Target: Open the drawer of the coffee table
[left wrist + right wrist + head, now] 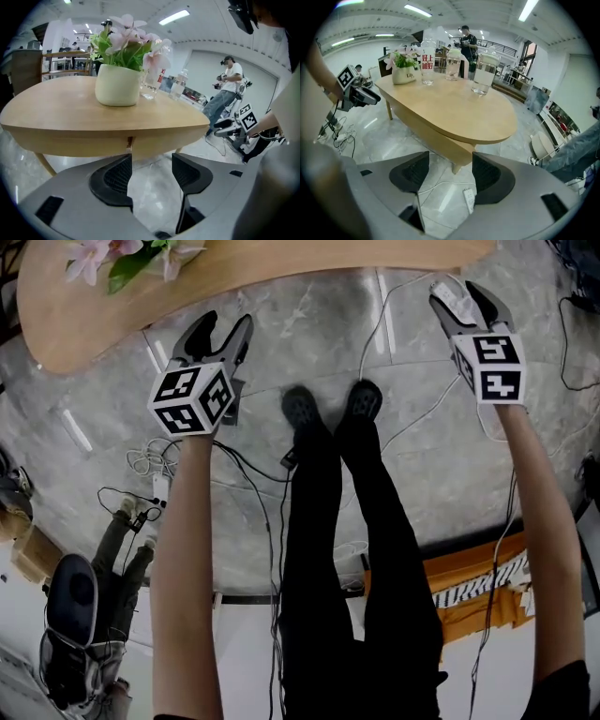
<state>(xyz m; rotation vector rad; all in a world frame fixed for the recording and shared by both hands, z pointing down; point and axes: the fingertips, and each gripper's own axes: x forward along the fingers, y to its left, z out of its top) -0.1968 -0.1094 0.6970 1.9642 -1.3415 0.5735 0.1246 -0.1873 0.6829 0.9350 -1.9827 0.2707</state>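
Observation:
The coffee table (234, 282) has a light wooden oval top and lies across the top of the head view. My left gripper (220, 332) is open just short of the table's near edge, with nothing between its fingers. In the left gripper view the open jaws (151, 176) face the table's wooden front band (93, 140), which has a small vertical gap (130, 142). My right gripper (457, 298) hangs open over the floor, right of the table's end. In the right gripper view its empty gripper (450, 174) points at the floor below the table (454, 112).
A flower pot (117, 84), a glass (151, 84) and a bottle (178, 84) stand on the table, with clear jugs (483, 75) further along. Cables (150, 460) and a white power strip (469, 199) lie on the marble floor. My shoes (328, 407) stand between the grippers. Another person (225, 91) stands beyond.

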